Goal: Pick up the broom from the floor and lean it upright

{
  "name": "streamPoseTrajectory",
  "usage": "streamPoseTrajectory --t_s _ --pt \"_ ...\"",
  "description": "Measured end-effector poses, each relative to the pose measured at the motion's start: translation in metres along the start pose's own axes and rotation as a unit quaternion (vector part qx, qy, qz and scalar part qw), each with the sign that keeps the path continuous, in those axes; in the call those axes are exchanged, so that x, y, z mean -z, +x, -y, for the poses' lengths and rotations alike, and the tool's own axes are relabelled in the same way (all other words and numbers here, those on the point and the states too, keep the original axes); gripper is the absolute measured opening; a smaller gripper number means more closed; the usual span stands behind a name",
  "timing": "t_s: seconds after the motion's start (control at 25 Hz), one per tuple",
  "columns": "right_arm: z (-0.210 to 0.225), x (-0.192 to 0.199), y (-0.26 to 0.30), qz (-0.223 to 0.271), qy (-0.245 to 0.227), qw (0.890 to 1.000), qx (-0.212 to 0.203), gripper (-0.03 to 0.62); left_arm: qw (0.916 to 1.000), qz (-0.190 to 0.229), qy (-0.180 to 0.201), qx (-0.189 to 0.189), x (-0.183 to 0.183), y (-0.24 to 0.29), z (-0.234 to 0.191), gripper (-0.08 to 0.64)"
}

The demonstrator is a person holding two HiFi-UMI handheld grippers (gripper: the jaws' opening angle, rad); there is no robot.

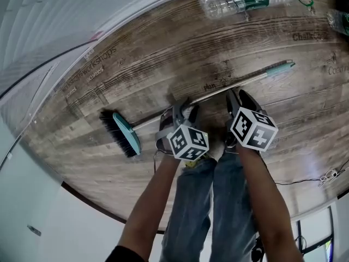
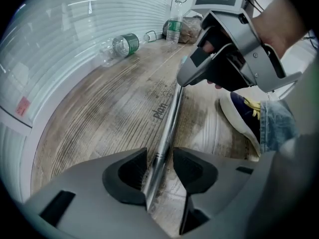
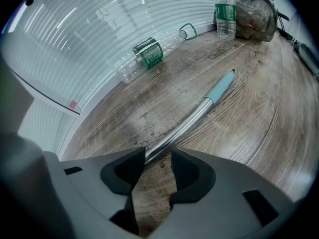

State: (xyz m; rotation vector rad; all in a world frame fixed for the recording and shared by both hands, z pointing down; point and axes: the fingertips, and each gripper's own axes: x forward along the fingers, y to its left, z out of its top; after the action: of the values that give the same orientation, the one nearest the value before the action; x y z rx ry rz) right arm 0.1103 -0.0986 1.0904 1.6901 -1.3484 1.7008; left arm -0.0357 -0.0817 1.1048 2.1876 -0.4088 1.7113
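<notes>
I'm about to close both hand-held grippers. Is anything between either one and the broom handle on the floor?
Nothing visible. The broom handle lies bare on the wooden floor and runs into the gap between the open jaws of the left hand-held gripper and the right hand-held gripper.

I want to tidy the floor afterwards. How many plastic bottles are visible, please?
2. The lying bottle rests beside the white wall; the upright bottle stands next to a bag. Others may be hidden out of view.
</notes>
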Motion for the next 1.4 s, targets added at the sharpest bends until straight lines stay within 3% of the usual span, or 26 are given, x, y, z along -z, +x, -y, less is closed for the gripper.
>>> streamPoseTrajectory --t_s 0.24,0.64,0.92,1.04,1.16,1.28,1.4 --pt "0.002 0.002 0.004 -0.007 0.027 1.0 0.004 0.166 0.9994 -0.02 0.025 -0.014 -0.004 0.006 0.005 0.138" --pt "0.004 -0.002 0.007 -0.016 0.055 0.998 0.033 0.164 0.998 -0.046 0.043 -0.008 -0.004 0.009 0.007 0.132" --pt "0.005 -0.005 0.012 -0.02 0.087 0.994 0.059 0.17 0.9976 -0.052 0.045 -0.015 -0.005 0.01 0.007 0.123" --pt "0.006 -0.004 0.015 -0.03 0.091 0.993 0.074 0.176 0.9983 -0.051 0.028 -0.01 -0.004 0.009 0.007 0.12" --pt "0.006 -0.004 0.018 -0.03 0.113 0.991 0.069 0.175 0.9987 -0.048 0.02 -0.001 -0.004 0.01 0.006 0.12" --pt "0.009 -0.004 0.017 -0.02 0.137 0.989 0.052 0.164 0.9982 -0.045 0.039 -0.002 -0.005 0.009 0.008 0.119" --pt "0.011 -0.004 0.018 -0.027 0.149 0.986 0.064 0.16 0.9977 -0.046 0.049 -0.008 -0.005 0.01 0.009 0.118"
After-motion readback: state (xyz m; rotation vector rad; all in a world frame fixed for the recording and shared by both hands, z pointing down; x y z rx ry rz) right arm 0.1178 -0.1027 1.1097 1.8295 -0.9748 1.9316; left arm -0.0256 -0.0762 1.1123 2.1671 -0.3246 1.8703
